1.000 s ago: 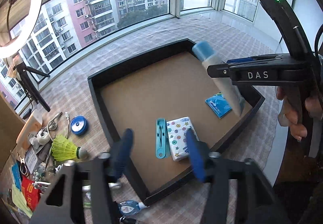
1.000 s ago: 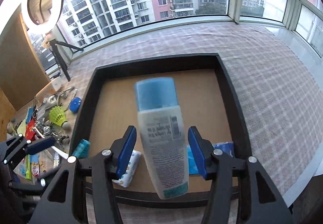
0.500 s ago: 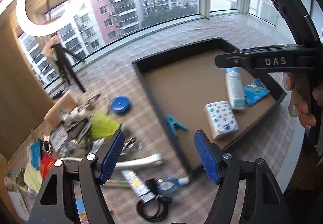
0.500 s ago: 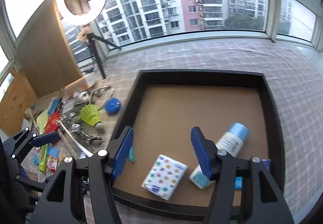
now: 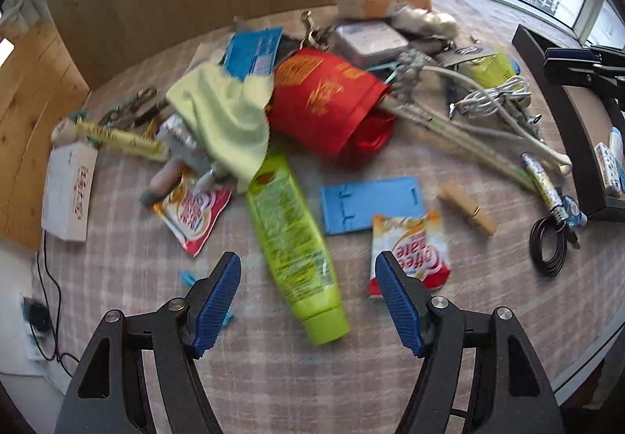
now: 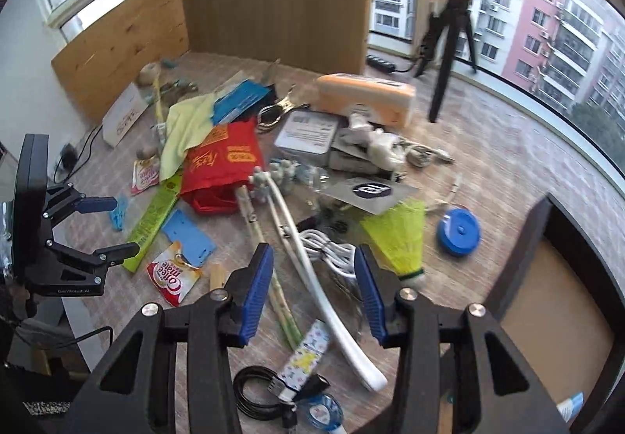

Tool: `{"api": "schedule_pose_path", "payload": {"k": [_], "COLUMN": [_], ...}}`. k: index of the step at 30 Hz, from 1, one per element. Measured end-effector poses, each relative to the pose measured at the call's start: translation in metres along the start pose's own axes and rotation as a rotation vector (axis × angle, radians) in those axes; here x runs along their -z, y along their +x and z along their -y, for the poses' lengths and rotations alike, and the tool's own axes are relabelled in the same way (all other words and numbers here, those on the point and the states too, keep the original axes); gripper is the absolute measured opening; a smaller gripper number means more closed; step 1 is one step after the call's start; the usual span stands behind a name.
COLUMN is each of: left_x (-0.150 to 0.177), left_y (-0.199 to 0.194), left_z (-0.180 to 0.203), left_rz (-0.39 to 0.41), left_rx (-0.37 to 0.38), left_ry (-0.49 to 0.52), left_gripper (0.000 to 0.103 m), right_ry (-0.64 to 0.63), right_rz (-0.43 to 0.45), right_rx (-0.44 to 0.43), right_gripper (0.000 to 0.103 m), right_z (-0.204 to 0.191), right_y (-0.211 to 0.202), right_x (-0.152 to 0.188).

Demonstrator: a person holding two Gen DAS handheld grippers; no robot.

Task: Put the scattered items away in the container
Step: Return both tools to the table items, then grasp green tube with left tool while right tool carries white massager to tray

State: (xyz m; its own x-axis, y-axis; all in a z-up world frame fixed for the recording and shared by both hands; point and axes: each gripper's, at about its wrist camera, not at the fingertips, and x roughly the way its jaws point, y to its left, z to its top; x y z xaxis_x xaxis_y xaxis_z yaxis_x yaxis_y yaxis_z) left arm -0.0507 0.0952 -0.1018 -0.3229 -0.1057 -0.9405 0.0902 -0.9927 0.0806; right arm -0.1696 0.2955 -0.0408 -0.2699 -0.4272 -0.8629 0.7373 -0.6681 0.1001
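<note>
My left gripper [image 5: 308, 301] is open and empty above a green tube [image 5: 293, 227] lying on the table; it also shows in the right wrist view [image 6: 113, 227]. My right gripper [image 6: 312, 289] is open and empty over a white curved stick [image 6: 312, 270] and a coiled white cable [image 6: 332, 246]. The black tray [image 6: 519, 250] with a brown floor lies at the right; in the left wrist view its corner [image 5: 578, 160] holds a patterned tissue pack [image 5: 607, 168].
Scattered clutter fills the table: a red bag [image 5: 328, 98], yellow cloth [image 5: 226, 117], blue flat holder [image 5: 371, 203], coffee sachets [image 5: 410, 250], wooden clothespin [image 5: 466, 209], black cable [image 5: 550, 246], green shuttlecock [image 6: 398, 234], blue tape reel [image 6: 459, 233]. A wooden panel stands behind.
The right gripper dropped the blue-capped bottle into the tray. Both grippers then swung left, away from the tray, and now face the pile of clutter, both open.
</note>
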Motion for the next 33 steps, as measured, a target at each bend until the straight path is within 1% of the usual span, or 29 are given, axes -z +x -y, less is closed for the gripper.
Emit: {"api": "schedule_pose_path", "payload": {"k": [2,5,10,14,15,16,18,19,20,21,23,24,25,27,29,33], "left_x": [0.006,0.009,-0.009,-0.021,-0.023,-0.025,-0.025,-0.025,-0.023,-0.022,-0.018,-0.017,-0.018,-0.017,-0.016,-0.012], "left_y": [0.008,0.019,0.038,0.052,0.054,0.054,0.055,0.055,0.055,0.054,0.051,0.05,0.053,0.054,0.052,0.052], "left_z": [-0.007,-0.012,-0.02,-0.012,-0.01,-0.008,-0.007,-0.007,-0.009,-0.011,-0.015,-0.02,-0.029,-0.041,-0.045,-0.047], "left_rz": [-0.023,-0.05,-0.093,-0.13,-0.129,-0.126,-0.132,-0.134,-0.133,-0.13,-0.125,-0.126,-0.13,-0.137,-0.136,-0.132], "left_rx": [0.017,0.028,0.051,0.039,0.03,0.028,0.034,0.044,0.057,0.062,0.064,0.061,0.059,0.09,0.126,0.115], "left_ry": [-0.03,-0.05,-0.1,-0.077,-0.067,-0.059,-0.055,-0.055,-0.062,-0.072,-0.082,-0.091,-0.105,-0.143,-0.17,-0.176], "left_gripper": [0.069,0.069,0.069,0.069,0.073,0.073,0.073,0.071,0.07,0.066,0.057,0.047,0.041,0.041,0.041,0.041], "right_ry": [-0.053,-0.11,-0.131,-0.132,-0.132,-0.128,-0.114,-0.106,-0.102,-0.104,-0.109,-0.11,-0.112,-0.116,-0.115,-0.136], "right_rz": [-0.046,-0.097,-0.146,-0.17,-0.173,-0.176,-0.181,-0.185,-0.189,-0.191,-0.197,-0.201,-0.202,-0.201,-0.199,-0.215], "right_rx": [0.0,0.016,0.037,0.039,0.039,0.038,0.028,0.018,0.012,0.01,0.0,-0.005,-0.007,-0.012,-0.021,-0.008], "right_gripper": [0.04,0.036,0.035,0.035,0.035,0.035,0.031,0.027,0.026,0.026,0.021,0.02,0.018,0.015,0.009,0.009], "right_z": [-0.013,-0.024,-0.024,-0.023,-0.022,-0.021,-0.018,-0.017,-0.016,-0.016,-0.017,-0.018,-0.018,-0.019,-0.019,-0.021], "right_y": [0.02,0.044,0.067,0.077,0.079,0.081,0.084,0.086,0.087,0.089,0.091,0.091,0.091,0.091,0.091,0.097], "right_x": [-0.009,-0.018,-0.029,-0.034,-0.034,-0.035,-0.036,-0.037,-0.037,-0.037,-0.036,-0.035,-0.035,-0.035,-0.035,-0.035]}}
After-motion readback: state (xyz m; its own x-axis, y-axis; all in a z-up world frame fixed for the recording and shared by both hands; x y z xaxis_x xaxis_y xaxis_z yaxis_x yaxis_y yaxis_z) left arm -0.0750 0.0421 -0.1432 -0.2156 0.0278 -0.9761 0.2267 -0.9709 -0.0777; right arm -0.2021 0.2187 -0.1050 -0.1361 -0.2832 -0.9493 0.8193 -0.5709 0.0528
